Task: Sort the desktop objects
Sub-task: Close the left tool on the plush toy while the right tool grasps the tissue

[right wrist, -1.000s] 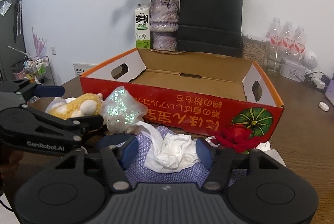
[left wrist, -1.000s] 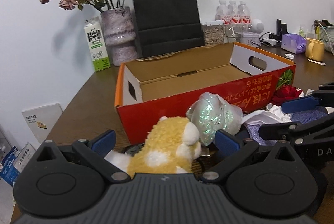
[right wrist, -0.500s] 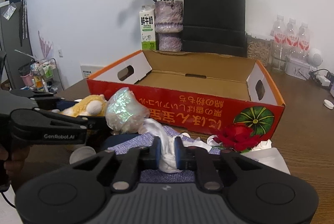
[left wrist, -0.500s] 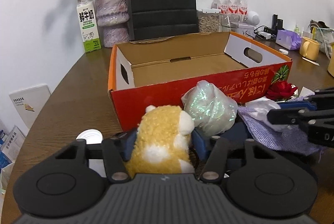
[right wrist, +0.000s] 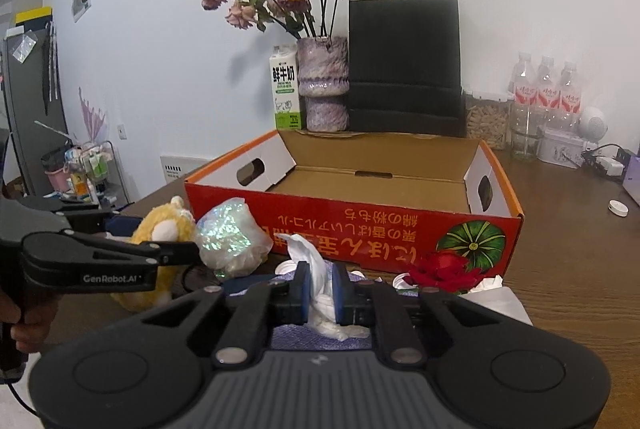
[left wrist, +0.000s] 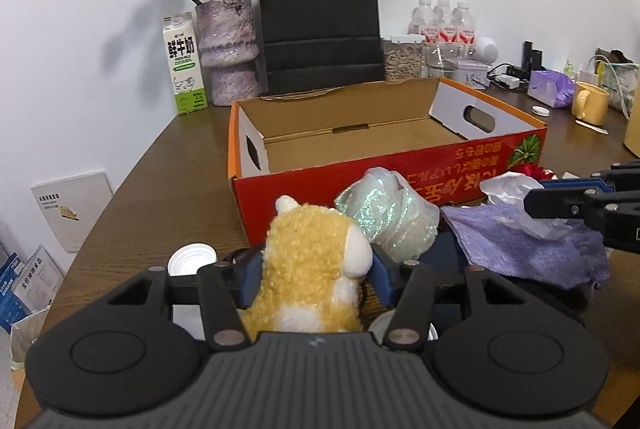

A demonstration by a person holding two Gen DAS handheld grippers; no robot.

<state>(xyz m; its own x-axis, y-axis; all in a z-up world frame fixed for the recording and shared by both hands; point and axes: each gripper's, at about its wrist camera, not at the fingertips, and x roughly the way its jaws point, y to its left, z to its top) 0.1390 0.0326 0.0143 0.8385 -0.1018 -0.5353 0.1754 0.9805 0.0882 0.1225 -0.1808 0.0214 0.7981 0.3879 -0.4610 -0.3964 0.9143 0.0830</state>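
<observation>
My left gripper (left wrist: pixel 316 267) is shut on a yellow and white plush toy (left wrist: pixel 308 241), held upright just in front of the open red cardboard box (left wrist: pixel 360 175). My right gripper (right wrist: pixel 321 285) is shut on a crumpled white tissue (right wrist: pixel 306 253) that sticks up between its blue pads. Under the tissue lies a purple cloth (left wrist: pixel 520 245). An iridescent plastic bag (left wrist: pixel 392 221) rests against the box front between the two grippers. The box (right wrist: pixel 360 225) has nothing inside. A red rose (right wrist: pixel 444 269) lies by its right front corner.
Behind the box stand a vase of dried roses (left wrist: pixel 228 49), a milk carton (left wrist: pixel 184 65), a black paper bag (left wrist: pixel 320 25) and water bottles (left wrist: pixel 442 25). A yellow mug (left wrist: pixel 590 105) sits far right. A white cap (left wrist: pixel 192 261) lies by the left fingers.
Both grippers went from open to shut: the left closed on the plush toy, the right on the tissue. Both have since risen a little with their loads.
</observation>
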